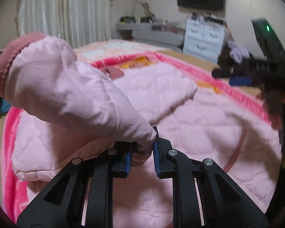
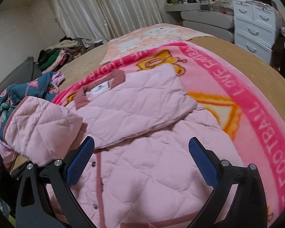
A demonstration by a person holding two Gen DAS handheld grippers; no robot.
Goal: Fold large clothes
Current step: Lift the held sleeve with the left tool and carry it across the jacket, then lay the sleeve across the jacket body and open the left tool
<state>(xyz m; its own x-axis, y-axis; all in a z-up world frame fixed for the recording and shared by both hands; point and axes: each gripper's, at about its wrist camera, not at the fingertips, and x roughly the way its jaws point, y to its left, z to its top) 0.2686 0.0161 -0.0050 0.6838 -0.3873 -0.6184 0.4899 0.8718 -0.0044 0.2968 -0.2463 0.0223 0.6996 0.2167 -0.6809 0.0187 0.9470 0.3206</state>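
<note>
A pink quilted jacket (image 2: 142, 171) lies front up on a pink blanket (image 2: 256, 114), with one sleeve (image 2: 138, 102) folded across its chest. My left gripper (image 1: 142, 146) is shut on the other sleeve (image 1: 66, 87), with fabric pinched between the blue pads. That sleeve is held up above the jacket, its dark pink knit cuff (image 1: 15, 57) at the upper left. In the right wrist view the same sleeve (image 2: 39, 125) rises at the left. My right gripper (image 2: 140, 139) hovers open over the jacket's middle with nothing between its fingers. It also shows blurred at the right of the left wrist view (image 1: 237, 76).
The blanket covers a bed with a tan sheet (image 2: 237, 53). A blue floral garment (image 2: 19, 95) and a pile of clothes (image 2: 60, 55) lie at the bed's left side. White drawers (image 2: 256, 22) and a grey desk (image 2: 205, 19) stand behind the bed, with curtains (image 2: 104, 9) at the back.
</note>
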